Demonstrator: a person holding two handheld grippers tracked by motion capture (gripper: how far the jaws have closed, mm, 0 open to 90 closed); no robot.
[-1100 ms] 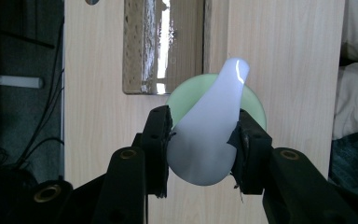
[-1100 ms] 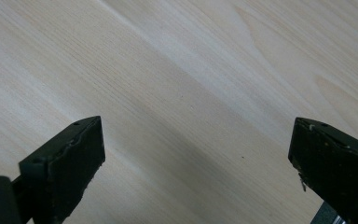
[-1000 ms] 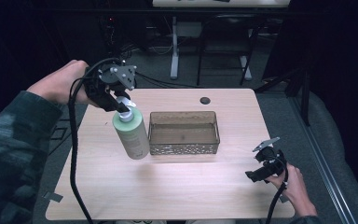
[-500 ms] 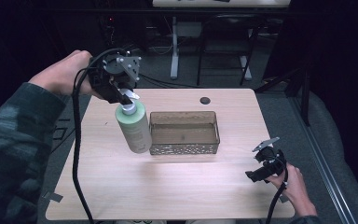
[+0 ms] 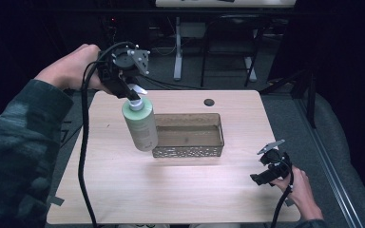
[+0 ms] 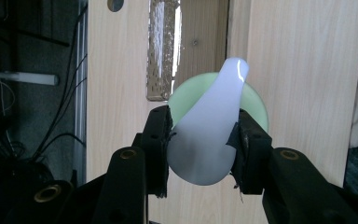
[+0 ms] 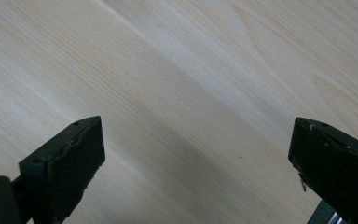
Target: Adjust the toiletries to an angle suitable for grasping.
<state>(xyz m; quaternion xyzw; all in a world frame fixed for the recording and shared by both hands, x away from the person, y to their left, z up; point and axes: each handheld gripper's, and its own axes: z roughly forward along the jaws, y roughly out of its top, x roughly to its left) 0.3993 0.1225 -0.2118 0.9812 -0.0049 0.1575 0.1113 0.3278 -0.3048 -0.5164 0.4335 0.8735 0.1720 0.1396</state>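
— What's the biggest thing you can see from there?

— The pale wooden table, with a small dark round hole near its far edge. Next in size is a clear rectangular bin sitting around the middle, a bit toward the far side.

— And the bottle?

— The green bottle hangs in the air, tilted, just left of the bin's left end and above the table. Looking along the left gripper's jaws, its white pump top sits squeezed between the two black pads.

— So the left one has it?

— Yes, the left gripper is clamped on that pump top, up by the far left corner, a hand behind it.

— The other?

— The right gripper rests low at the near right, well apart from the bin, its jaws spread wide over bare wood.
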